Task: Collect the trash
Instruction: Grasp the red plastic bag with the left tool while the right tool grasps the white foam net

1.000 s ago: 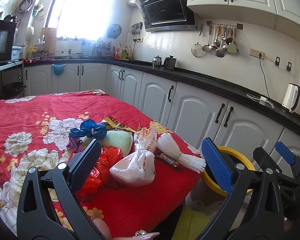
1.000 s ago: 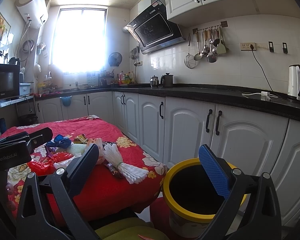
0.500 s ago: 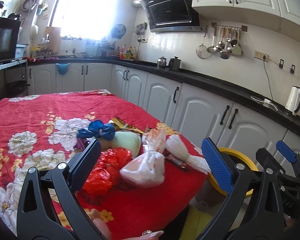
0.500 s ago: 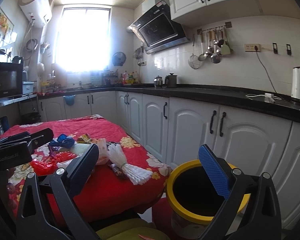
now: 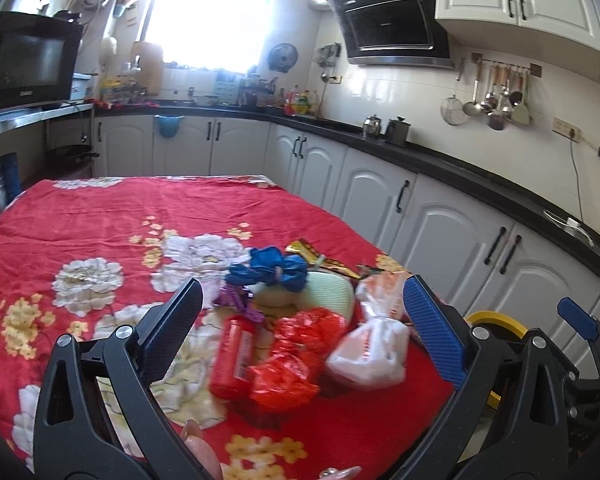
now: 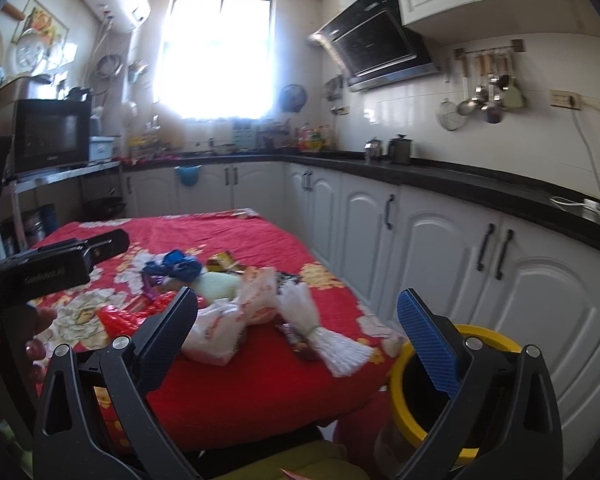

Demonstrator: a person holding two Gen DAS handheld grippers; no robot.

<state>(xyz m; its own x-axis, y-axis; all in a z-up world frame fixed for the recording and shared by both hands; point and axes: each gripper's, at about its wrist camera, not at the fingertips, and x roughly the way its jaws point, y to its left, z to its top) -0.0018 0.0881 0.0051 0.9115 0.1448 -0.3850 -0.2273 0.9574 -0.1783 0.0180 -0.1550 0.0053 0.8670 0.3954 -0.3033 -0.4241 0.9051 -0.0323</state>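
A pile of trash lies on the red flowered tablecloth [image 5: 100,216]: a white knotted bag [image 5: 370,352], red crumpled plastic [image 5: 296,356], a red tube [image 5: 232,356], a blue bag [image 5: 276,270], a pale green pouch [image 5: 324,294] and a gold wrapper [image 5: 320,258]. My left gripper [image 5: 300,320] is open and empty, just short of the pile. My right gripper [image 6: 296,334] is open and empty to the right, in front of the white bag [image 6: 224,328] and a white tassel-like bundle [image 6: 324,332]. A yellow-rimmed bin [image 6: 480,392] stands beside the table's right corner.
White cabinets [image 6: 440,248] under a black counter run along the right, close to the table and bin. A microwave [image 5: 28,64] sits on a shelf at left. A green chair seat [image 6: 300,460] is below the table's near edge.
Both grippers have swung left and toward the table. The trash pile now sits nearer the centre of both views, and the bin has slid to the right edge.
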